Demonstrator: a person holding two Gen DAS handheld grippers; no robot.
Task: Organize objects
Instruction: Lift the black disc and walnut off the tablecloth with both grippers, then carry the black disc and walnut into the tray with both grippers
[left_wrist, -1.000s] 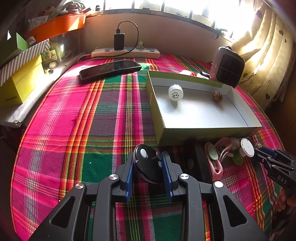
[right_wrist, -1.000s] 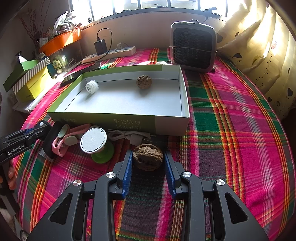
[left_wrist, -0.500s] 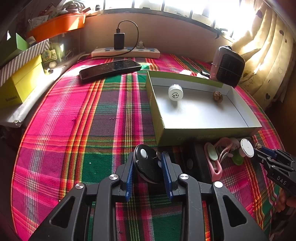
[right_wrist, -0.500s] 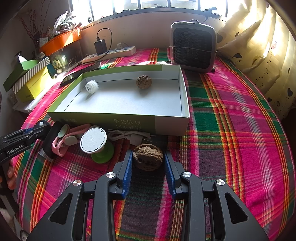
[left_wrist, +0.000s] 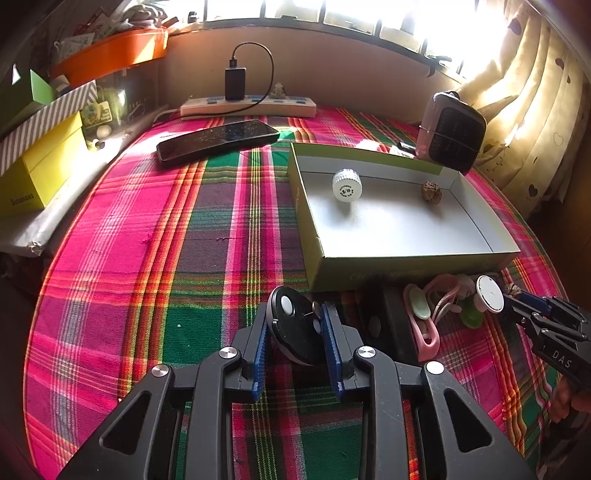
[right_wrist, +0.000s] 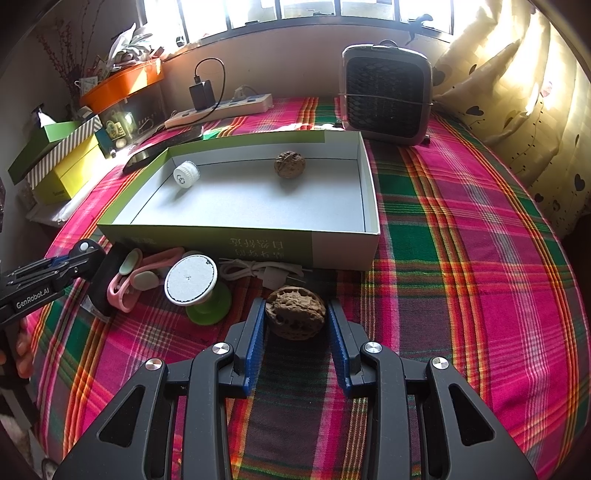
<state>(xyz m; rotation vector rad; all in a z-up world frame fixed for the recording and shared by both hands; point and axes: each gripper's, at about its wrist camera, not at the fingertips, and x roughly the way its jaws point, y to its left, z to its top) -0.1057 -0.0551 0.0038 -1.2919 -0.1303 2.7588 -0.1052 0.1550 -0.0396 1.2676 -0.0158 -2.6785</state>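
My left gripper is shut on a black oval key fob with a white button, low over the plaid cloth, left of the green box. My right gripper is shut on a brown walnut just in front of the box's front wall. Inside the box lie a white bottle cap and a second walnut. In front of the box lie a pink clip, a white disc on a green base and a white cable.
A black phone, a power strip with a charger and a small grey heater stand behind the box. Yellow and striped boxes and an orange tray sit at the far left. A curtain hangs on the right.
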